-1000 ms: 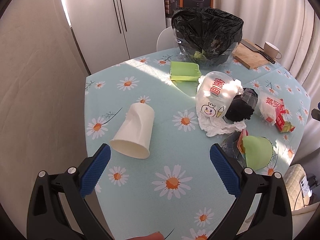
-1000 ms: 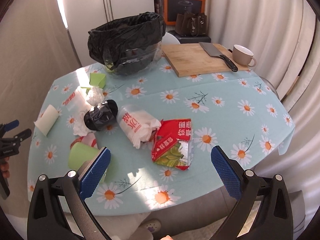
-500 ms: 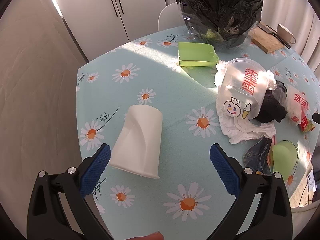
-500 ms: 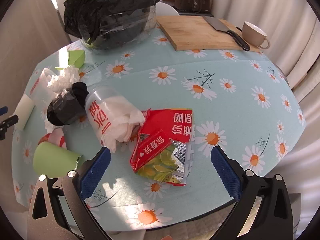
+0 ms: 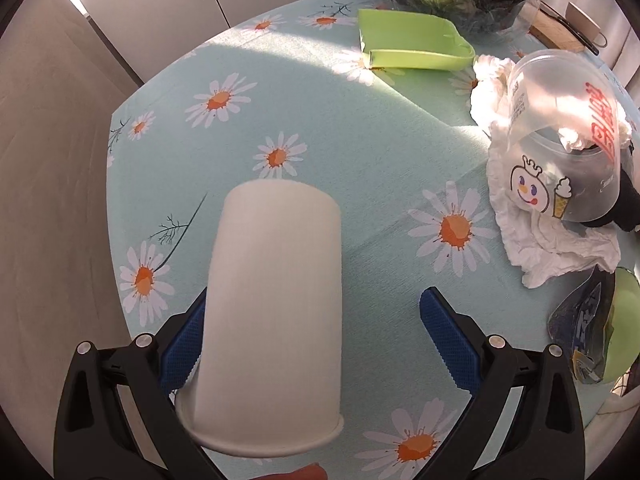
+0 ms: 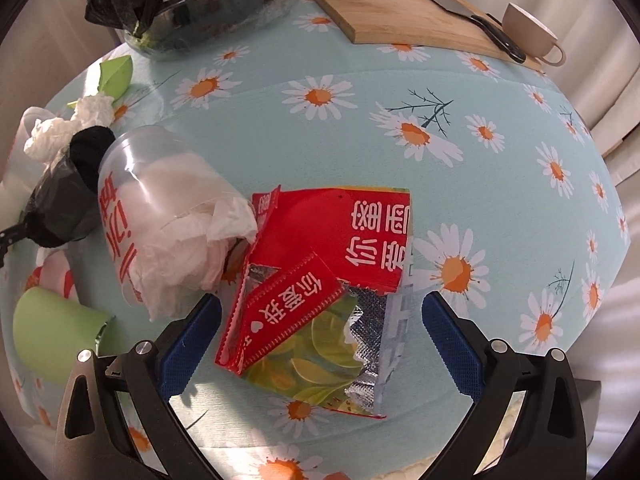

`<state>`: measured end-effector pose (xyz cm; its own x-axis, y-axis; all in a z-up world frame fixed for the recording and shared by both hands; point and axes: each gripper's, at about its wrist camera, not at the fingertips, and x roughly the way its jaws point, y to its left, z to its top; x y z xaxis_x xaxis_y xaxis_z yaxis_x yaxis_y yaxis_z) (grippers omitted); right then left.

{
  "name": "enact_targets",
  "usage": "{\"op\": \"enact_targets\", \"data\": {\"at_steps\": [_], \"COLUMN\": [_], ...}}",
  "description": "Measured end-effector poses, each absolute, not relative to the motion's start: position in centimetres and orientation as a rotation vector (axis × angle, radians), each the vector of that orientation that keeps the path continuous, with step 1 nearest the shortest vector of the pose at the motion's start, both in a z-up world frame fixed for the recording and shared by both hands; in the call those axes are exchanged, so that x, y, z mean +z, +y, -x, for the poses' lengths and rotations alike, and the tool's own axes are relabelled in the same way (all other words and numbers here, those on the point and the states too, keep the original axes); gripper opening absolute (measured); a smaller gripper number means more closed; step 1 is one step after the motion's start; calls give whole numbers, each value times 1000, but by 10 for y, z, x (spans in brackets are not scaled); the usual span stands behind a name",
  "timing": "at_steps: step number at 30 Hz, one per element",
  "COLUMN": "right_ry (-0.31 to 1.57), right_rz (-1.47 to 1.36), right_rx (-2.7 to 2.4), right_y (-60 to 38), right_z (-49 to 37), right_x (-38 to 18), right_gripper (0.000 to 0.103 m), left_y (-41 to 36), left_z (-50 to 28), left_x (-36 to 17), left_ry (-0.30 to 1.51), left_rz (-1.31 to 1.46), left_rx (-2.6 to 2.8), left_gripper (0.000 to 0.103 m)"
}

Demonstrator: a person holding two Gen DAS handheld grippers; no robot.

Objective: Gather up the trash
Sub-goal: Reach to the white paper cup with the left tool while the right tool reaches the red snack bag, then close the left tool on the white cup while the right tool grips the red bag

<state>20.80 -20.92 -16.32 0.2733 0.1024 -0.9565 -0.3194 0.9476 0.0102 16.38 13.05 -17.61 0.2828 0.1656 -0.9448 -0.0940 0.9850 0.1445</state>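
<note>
Where red Chinese lettering shows, snack wrapper [image 6: 332, 280], clear cup [image 5: 568, 148]

A home kitchen or dining corner. A daisy-print cloth covers the counter [image 6: 360, 128]; beyond the tongs sit a wooden cutting board [image 6: 400, 12] with a cleaver [image 6: 468, 12], a mug [image 6: 528, 36], and white cabinet doors [image 5: 168, 4].

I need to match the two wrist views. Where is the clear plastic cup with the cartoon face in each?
Left wrist: the clear plastic cup lies on its side at the right edge, on a white napkin.
Right wrist: only a sliver of what seems to be that cup shows at the far left edge, behind crumpled tissue; the cartoon face is hidden.
Shared landmark: the wooden cutting board, top right in both.
</note>
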Motion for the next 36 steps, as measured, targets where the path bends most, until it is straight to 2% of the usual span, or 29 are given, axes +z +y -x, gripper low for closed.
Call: {"op": "enact_targets", "data": {"at_steps": [4, 22, 26, 27, 29, 30, 31, 33, 34, 36], "right_ry": [1284, 1324, 1348, 1351, 1365, 1377, 1388, 1378, 1378, 1375], "right_rz": [127, 95, 87, 87, 72, 50, 18, 5, 2, -48], "right_rx": [267, 219, 198, 201, 184, 171, 177, 190, 190, 218], "right_y": [-217, -216, -214, -214, -217, -221, -224, -228, -230, -237], "right_z": [-215, -217, -222, -224, -223, -222, -221, -219, -217, -210], "right_x": [-170, -176, -175, -176, -170, -167, -165, -162, -161, -154], "right_gripper": [97, 97, 96, 94, 76, 71, 67, 64, 60, 54], "left_y": [149, 149, 149, 149, 149, 150, 152, 152, 153, 151], "left_z": [-165, -139, -139, -139, -141, -141, -141, -137, -135, -130], "left_x": [-182, -182, -181, -180, -180, -180, -180, -177, -175, -175], "left_ry": [1270, 1074, 1077, 1088, 1100, 1097, 1092, 1083, 1083, 1098], "left_rz": [84, 64, 79, 78, 65, 65, 67, 71, 74, 66], "left_rx": [128, 117, 137, 136, 128, 125, 126, 130, 131, 119], "left_gripper": [99, 99, 99, 98, 97, 97, 94, 82, 72, 71]}}
